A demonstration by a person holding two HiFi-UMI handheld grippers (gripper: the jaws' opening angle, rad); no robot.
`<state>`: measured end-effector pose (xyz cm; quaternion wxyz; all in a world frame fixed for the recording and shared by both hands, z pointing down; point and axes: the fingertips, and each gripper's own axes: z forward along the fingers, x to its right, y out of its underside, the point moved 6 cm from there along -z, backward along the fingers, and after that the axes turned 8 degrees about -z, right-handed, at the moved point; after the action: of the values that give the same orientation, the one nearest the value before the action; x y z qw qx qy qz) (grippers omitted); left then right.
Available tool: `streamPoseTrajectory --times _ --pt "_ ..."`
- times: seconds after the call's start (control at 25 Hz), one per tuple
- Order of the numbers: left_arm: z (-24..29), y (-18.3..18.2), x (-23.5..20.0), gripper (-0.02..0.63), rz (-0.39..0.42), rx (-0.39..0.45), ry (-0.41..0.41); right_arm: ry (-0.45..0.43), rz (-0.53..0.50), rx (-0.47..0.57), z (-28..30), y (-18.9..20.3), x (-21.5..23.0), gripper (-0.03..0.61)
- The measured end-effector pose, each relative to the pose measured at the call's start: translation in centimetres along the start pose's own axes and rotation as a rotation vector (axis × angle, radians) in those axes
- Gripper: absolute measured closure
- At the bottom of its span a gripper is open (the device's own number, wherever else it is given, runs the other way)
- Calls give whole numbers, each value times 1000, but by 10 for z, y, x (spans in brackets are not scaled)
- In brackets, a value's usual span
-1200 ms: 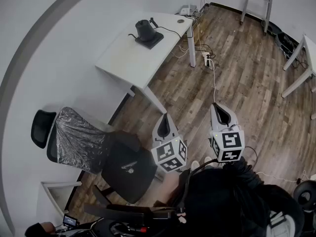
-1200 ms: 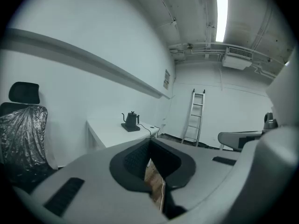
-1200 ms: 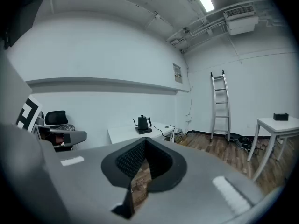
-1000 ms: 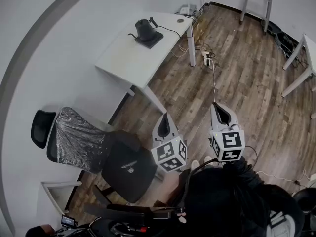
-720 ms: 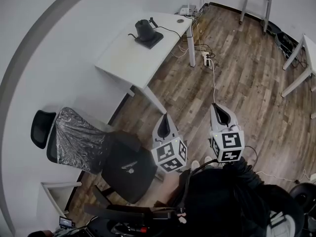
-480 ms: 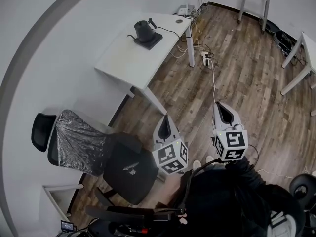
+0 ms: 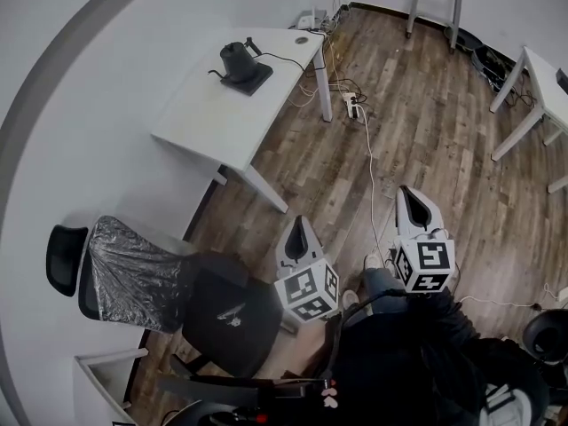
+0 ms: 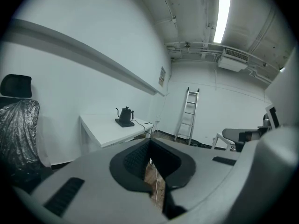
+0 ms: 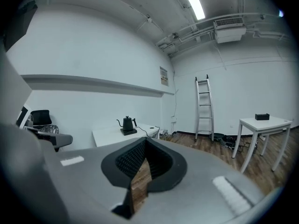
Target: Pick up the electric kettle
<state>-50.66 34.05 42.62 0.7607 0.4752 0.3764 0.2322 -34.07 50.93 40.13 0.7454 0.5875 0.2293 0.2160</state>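
Head view has the person on the wood floor (image 7: 426, 131), well apart from the white table (image 7: 200, 118), so this reads as approach, pre-grasp. The electric kettle (image 7: 235, 59) sits upright on its dark base (image 7: 252, 80) toward the table's far end, prob. b/c its cord (image 7: 286, 59) runs off that end toward the power strip (image 7: 352, 105) on the floor. The left gripper (image 7: 296, 229) and right gripper (image 7: 409, 204) are both held out in front, aimed roughly at the table. Each gripper view shows its jaws pressed together w/ nothing between, only floor showing past the pads. Makes sense: no reason to spread them w/ the kettle this far off. In both gripper views the kettle shows small, just above & a little left of the jaws, i.e. roughly lined up. An office chair (image 7: 222, 309) stands near the left gripper, on its left, so the open floor on the right looks the easier route in. Jaws must open before reaching the handle.
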Motion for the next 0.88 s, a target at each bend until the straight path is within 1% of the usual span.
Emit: streamPoseTrajectory --times 0.12,0.2,0.32,0.56,0.76,0.88 --pt "14 2 3 614 -6 -3 0 9 -6 5 11 3 11 577" --pt "28 0 6 614 -27 -3 1 8 -3 11 24 3 20 577" --pt "55 -8 18 614 -61 -5 24 9 3 9 50 0 39 577" --pt "122 -35 50 614 -21 33 39 11 4 39 110 -18 81 577" --pt "167 -40 79 614 7 33 45 10 2 43 148 -25 115 577" --pt "189 -42 94 614 11 32 51 4 0 49 165 -28 133 577"
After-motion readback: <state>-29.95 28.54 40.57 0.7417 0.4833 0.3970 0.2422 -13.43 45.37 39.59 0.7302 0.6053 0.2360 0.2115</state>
